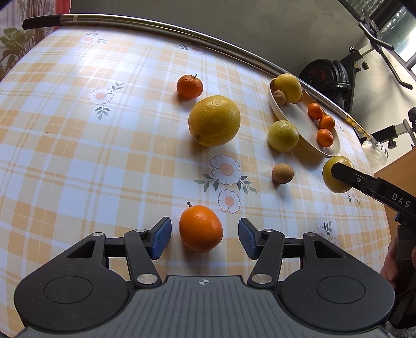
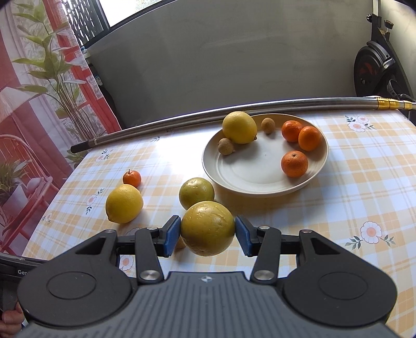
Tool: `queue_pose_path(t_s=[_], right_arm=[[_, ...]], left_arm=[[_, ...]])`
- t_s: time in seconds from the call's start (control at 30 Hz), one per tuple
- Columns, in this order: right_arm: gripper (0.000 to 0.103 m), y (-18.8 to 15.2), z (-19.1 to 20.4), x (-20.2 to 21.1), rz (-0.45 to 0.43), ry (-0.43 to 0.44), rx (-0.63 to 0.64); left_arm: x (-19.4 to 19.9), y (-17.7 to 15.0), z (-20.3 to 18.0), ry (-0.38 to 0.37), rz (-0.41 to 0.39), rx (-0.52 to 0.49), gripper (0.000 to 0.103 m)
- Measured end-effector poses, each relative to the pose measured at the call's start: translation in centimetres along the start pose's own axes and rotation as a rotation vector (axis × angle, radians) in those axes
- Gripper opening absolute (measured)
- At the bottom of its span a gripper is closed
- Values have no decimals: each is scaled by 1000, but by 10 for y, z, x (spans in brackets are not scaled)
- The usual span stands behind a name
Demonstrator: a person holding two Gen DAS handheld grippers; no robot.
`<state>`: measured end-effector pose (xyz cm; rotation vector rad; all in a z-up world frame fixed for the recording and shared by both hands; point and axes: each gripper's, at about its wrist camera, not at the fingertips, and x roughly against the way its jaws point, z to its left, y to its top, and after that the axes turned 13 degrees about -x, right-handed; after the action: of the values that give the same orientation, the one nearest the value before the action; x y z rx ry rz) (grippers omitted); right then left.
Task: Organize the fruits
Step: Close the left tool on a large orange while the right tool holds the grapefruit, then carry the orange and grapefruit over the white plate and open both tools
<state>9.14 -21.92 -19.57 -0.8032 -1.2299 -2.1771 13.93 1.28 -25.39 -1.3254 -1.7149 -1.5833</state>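
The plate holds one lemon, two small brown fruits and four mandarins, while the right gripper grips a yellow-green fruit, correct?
Not quite: the plate holds three mandarins, not four, as the right wrist view shows. The lemon, brown fruits and right gripper's fruit are as stated.

Tablecloth (image 1: 78, 156) white with pale orange plaid, pink-centred white daisies with green leaves. Plate (image 2: 260, 176) cream. On it three orange mandarins (image 2: 294, 163), a yellow lemon (image 2: 239, 127), two brown longans (image 2: 225, 146). On the cloth a yellow lemon (image 1: 213, 121), an orange mandarin (image 1: 200, 228), a yellow-green citrus (image 1: 283, 136). Gripper pads (image 1: 162, 238) blue, frames black. Far pole (image 1: 156, 20) silver, black tip.
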Motion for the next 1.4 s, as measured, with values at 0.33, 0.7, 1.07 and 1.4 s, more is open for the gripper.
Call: queue_pose_path(t_s=[0.33, 0.7, 1.07, 1.4], right_arm=[[49, -1, 1, 0, 2, 2, -7], [49, 4, -1, 5, -17, 8, -16], [49, 21, -3, 14, -68, -3, 7], [49, 50, -11, 22, -139, -8, 23]], left_arm=[[0, 0, 1, 11, -1, 2, 38], [24, 12, -7, 73, -99, -81, 38], [54, 65, -25, 125, -232, -193, 38], [57, 113, -67, 122, -328, -337, 38]])
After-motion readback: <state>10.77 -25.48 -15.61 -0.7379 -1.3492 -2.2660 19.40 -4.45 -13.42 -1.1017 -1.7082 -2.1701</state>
